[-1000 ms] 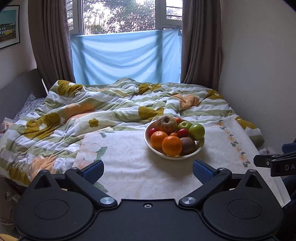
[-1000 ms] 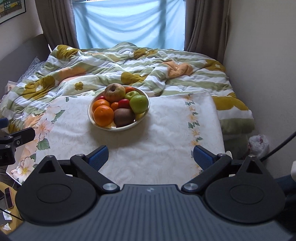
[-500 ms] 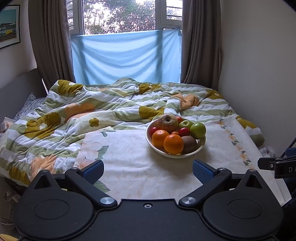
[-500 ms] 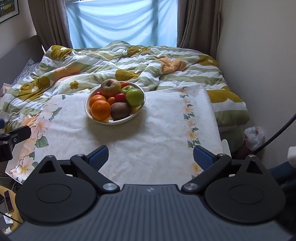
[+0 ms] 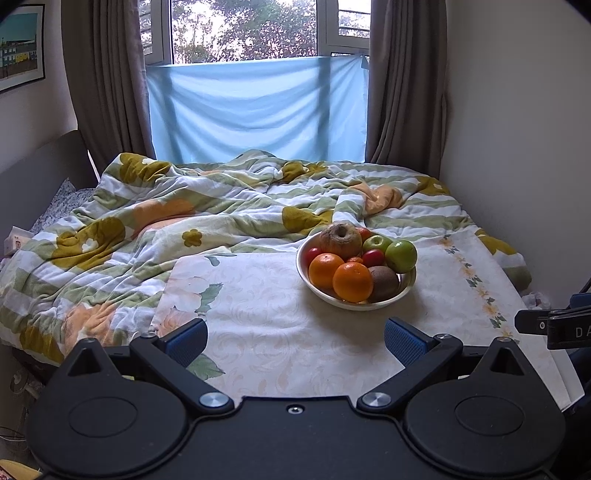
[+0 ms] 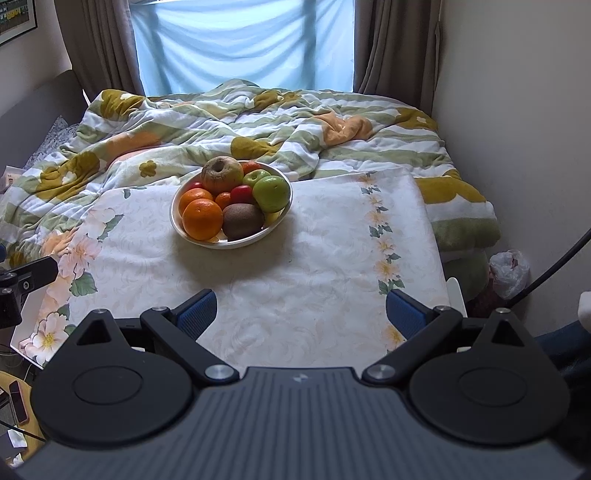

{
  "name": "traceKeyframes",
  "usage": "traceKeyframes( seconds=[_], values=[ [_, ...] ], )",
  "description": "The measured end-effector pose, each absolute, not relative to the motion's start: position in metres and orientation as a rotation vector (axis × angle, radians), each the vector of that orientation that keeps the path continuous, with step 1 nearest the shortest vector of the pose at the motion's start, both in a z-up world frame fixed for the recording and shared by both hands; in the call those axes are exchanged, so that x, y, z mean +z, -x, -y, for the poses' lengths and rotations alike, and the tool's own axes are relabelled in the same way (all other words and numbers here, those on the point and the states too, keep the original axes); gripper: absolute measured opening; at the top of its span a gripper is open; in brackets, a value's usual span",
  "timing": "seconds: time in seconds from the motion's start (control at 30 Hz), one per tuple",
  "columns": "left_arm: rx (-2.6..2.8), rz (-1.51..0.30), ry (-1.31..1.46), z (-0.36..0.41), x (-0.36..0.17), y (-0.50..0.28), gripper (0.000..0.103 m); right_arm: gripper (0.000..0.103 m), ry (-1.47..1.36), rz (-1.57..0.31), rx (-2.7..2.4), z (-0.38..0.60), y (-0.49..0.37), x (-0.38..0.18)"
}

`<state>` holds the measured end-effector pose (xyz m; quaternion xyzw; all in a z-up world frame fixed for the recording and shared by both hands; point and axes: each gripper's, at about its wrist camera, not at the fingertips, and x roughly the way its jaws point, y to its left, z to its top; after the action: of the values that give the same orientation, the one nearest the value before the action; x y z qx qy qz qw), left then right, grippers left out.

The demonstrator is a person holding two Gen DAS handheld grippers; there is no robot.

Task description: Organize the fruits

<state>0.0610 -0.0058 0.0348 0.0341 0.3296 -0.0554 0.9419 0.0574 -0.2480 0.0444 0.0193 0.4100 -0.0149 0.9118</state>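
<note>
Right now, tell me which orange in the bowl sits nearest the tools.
The front orange, at the bowl's near rim beside the kiwi; the other orange sits behind it.

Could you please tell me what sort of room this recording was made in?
Most likely a bedroom: a rumpled floral quilt covers a bed, brown curtains frame a window, and the fruit bowl sits on a cloth-covered surface.

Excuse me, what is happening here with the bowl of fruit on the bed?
A person holds two grippers above a floral cloth spread on the bed. The left gripper and the right gripper both have their jaws wide open and hold nothing. The white bowl, with oranges, a kiwi and green apples, sits untouched ahead of them. Sorting has not begun.
</note>
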Motion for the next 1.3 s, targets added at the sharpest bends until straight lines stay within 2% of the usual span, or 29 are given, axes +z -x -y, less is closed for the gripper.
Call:
traceKeyframes(
  seconds=[1.3],
  values=[
    [-0.122, -0.632, -0.107, 0.015, 0.033, -0.05, 0.103, 0.103, -0.043, -0.847, -0.029, 0.247, -0.054, 0.04]
  ],
)
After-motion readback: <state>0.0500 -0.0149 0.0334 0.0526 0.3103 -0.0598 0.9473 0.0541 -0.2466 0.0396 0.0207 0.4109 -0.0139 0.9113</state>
